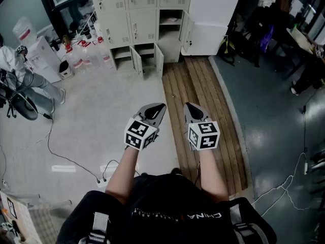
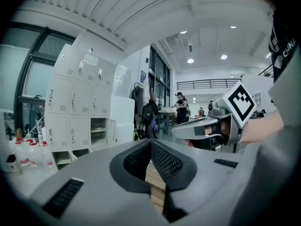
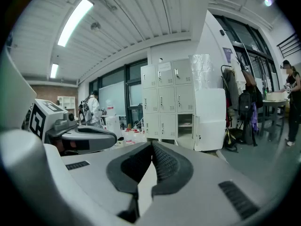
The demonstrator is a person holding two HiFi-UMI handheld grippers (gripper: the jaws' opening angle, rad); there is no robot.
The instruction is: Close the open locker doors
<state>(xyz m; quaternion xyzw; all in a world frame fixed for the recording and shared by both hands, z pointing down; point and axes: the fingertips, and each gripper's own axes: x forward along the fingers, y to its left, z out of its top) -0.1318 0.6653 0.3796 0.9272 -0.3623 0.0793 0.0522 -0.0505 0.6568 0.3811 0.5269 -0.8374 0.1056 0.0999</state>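
A cream locker bank (image 1: pixel 144 14) stands at the far side of the floor, well ahead of both grippers. Two bottom-row doors (image 1: pixel 159 60) hang open, and a middle-row compartment (image 1: pixel 170 20) on the right is open too, its door (image 1: pixel 186 32) swung out. The same bank is in the left gripper view (image 2: pixel 80 109) and the right gripper view (image 3: pixel 167 102). My left gripper (image 1: pixel 160 107) and right gripper (image 1: pixel 188 107) are held side by side, pointing at the lockers. Both are shut with nothing between the pads (image 2: pixel 162 161) (image 3: pixel 162 161).
Wooden planks (image 1: pixel 203 121) run from under the right gripper to the lockers. White boxes (image 1: pixel 210 19) stand right of the bank. Bottles (image 1: pixel 86 52) crowd the floor to its left. A person in white (image 1: pixel 23 72) sits far left. Cables (image 1: pixel 61 154) trail across the floor.
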